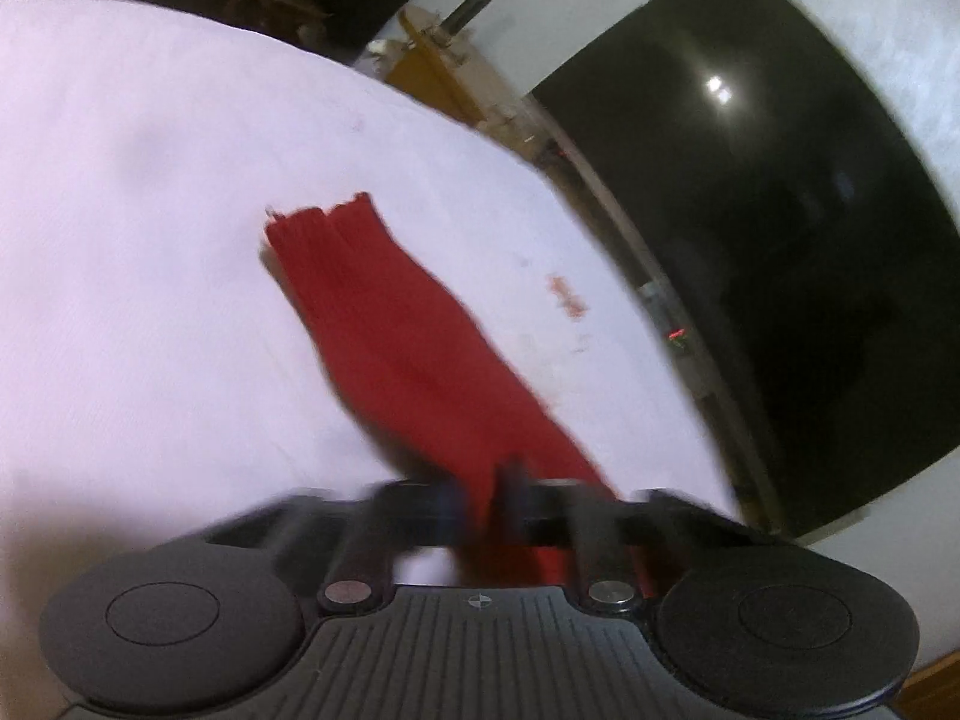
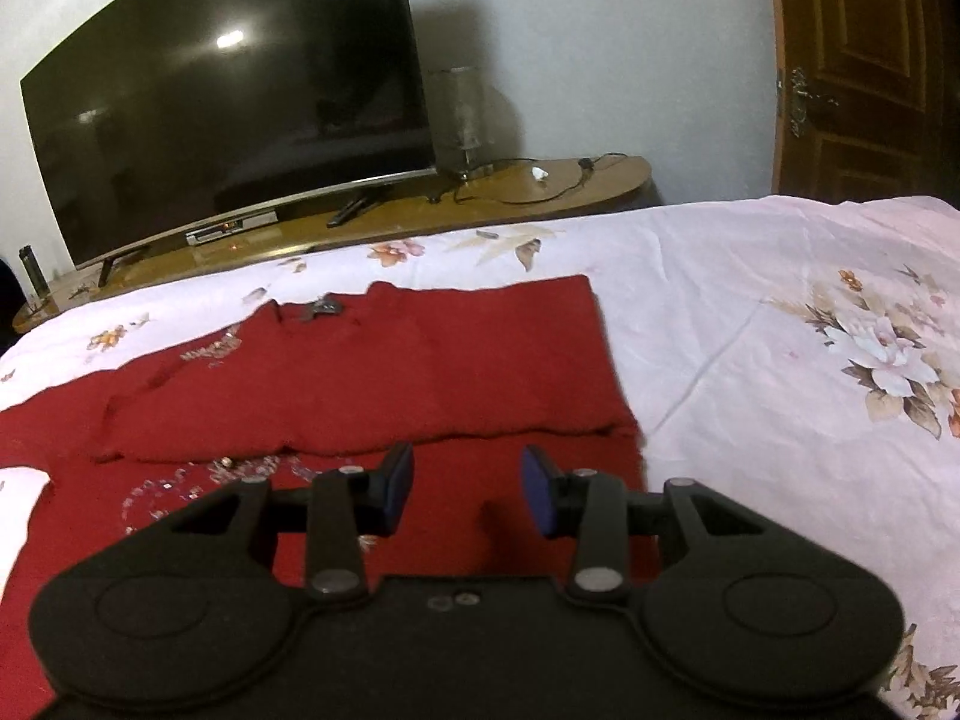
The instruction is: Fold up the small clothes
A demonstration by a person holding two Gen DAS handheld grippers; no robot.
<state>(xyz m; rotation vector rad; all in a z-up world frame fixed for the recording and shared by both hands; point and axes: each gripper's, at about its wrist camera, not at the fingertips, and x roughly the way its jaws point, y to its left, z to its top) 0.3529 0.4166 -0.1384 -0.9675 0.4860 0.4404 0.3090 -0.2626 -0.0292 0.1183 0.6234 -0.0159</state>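
Observation:
In the left wrist view a long red sleeve [image 1: 384,324] of the garment stretches across the white bedsheet [image 1: 150,210] and runs into my left gripper [image 1: 507,480]. Its jaws look shut on the sleeve's near end, though the picture is blurred. The right wrist view shows the red sweater [image 2: 372,372] lying flat on the bed, its far part folded over the near part, with sequins on the front. Just above its near part hovers my right gripper [image 2: 468,486], open, blue pads [image 2: 399,480] apart, nothing between them.
The flowered bedsheet [image 2: 750,312] spreads out to the right of the sweater. Beyond the bed stands a low wooden stand [image 2: 540,186] with a large dark TV [image 2: 228,90] and a glass lamp [image 2: 459,120]. A wooden door [image 2: 870,60] is at the far right.

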